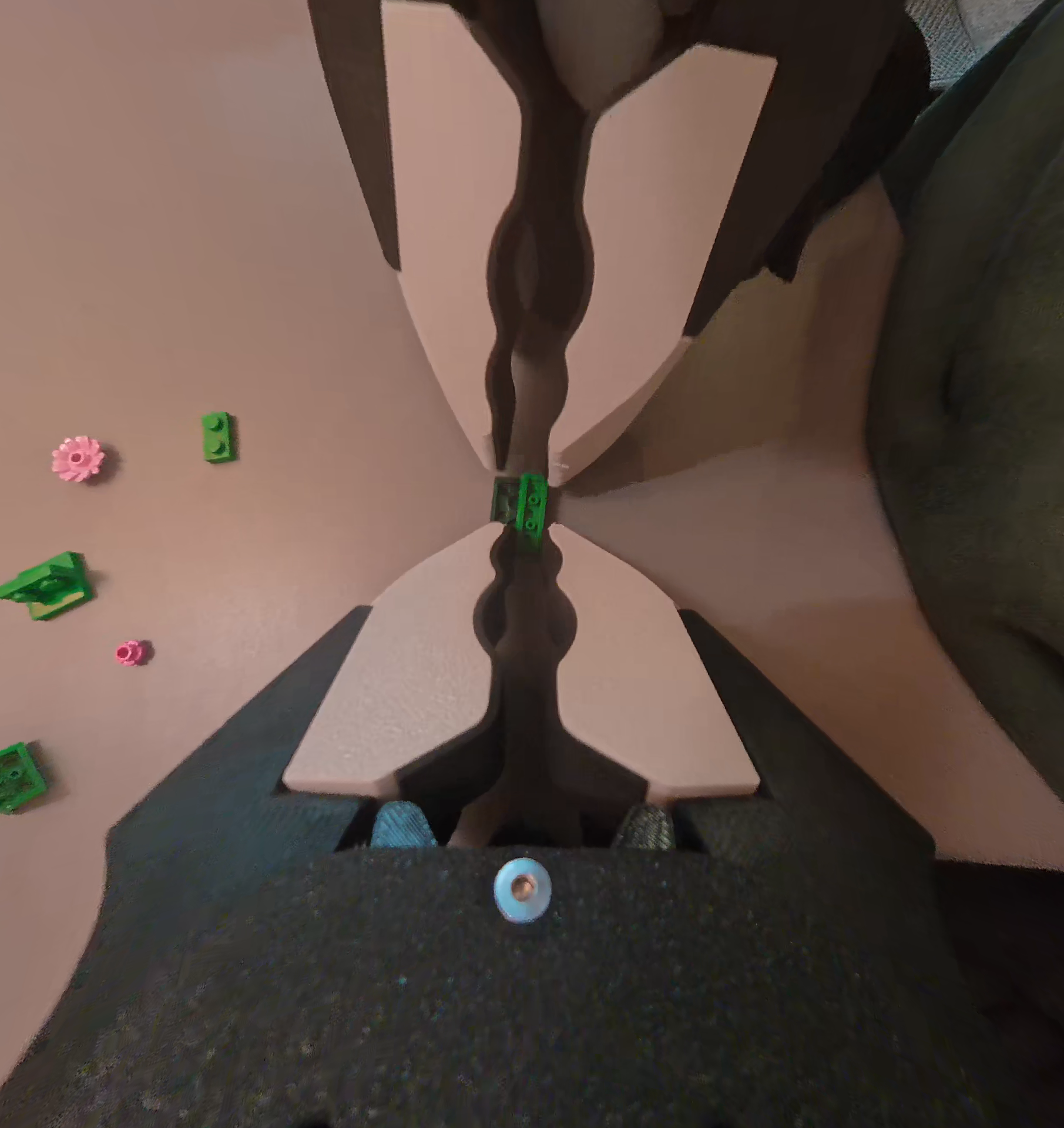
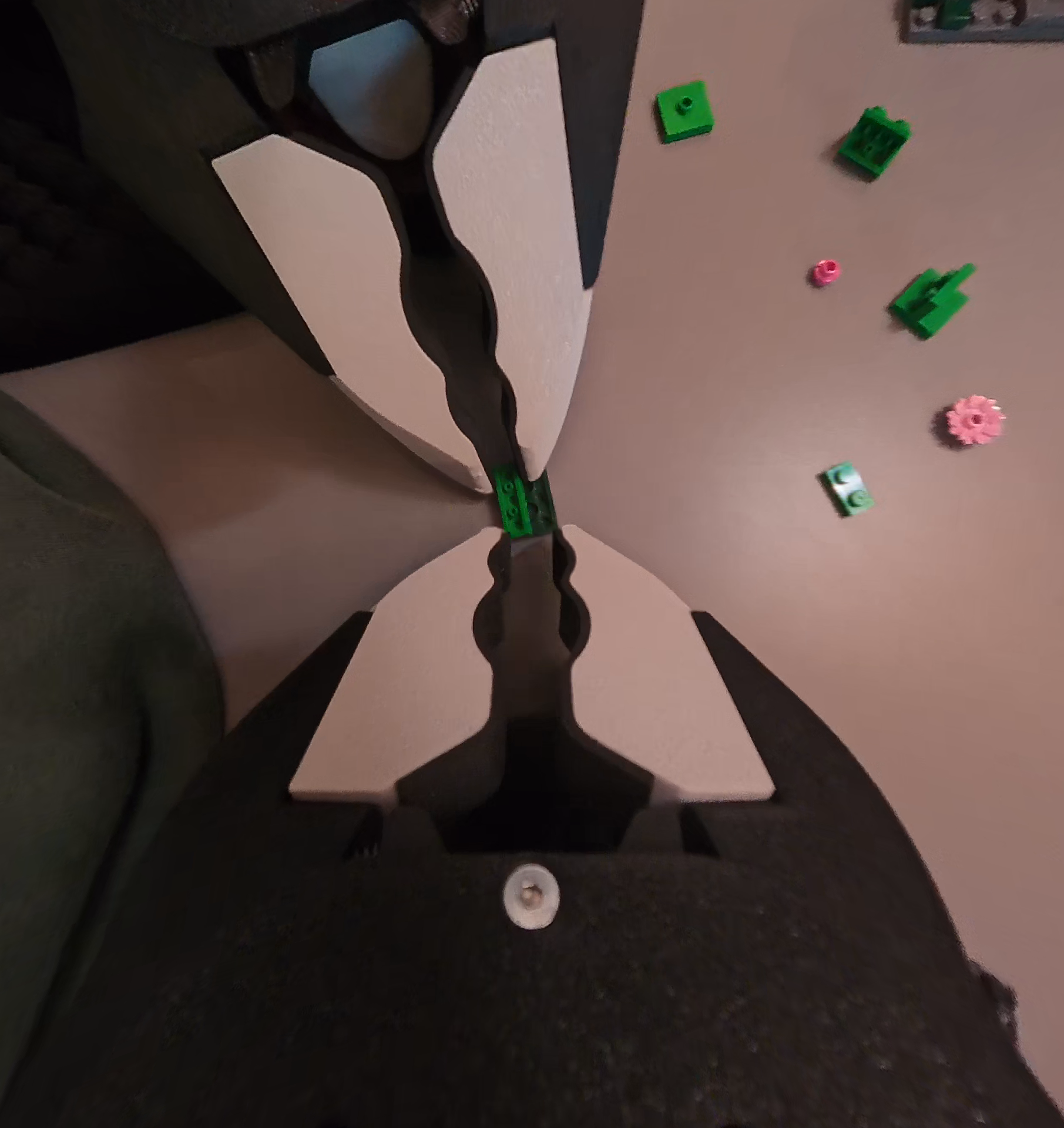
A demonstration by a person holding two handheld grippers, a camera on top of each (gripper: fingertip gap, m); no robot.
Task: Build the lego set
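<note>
My left gripper [image 1: 520, 540] and right gripper [image 2: 526, 537] meet tip to tip above the pinkish table [image 1: 212, 244]. The left gripper is shut on a bright green plate [image 1: 532, 509]. The right gripper is shut on a darker green piece [image 2: 541, 503]. The two pieces are pressed side by side. In the left wrist view the right gripper [image 1: 526, 467] comes in from the top. In the right wrist view the left gripper [image 2: 511, 473] comes in from the top and the bright plate [image 2: 510, 497] shows beside the darker piece.
Loose on the table are a green two-stud plate [image 1: 219, 437], a pink flower [image 1: 77, 459], a small pink stud [image 1: 132, 652] and green pieces [image 1: 47, 586] [image 1: 4, 778] [image 2: 685, 111]. A grey baseplate [image 2: 999, 30] lies at the far edge. Dark green cloth [image 1: 993, 488] borders the table. My left and right fingertips are right by each other. My left tips are roughly 11 centimeters from the small pink stud [image 1: 132, 652]. Look for it in the right wrist view [image 2: 822, 271] too.
</note>
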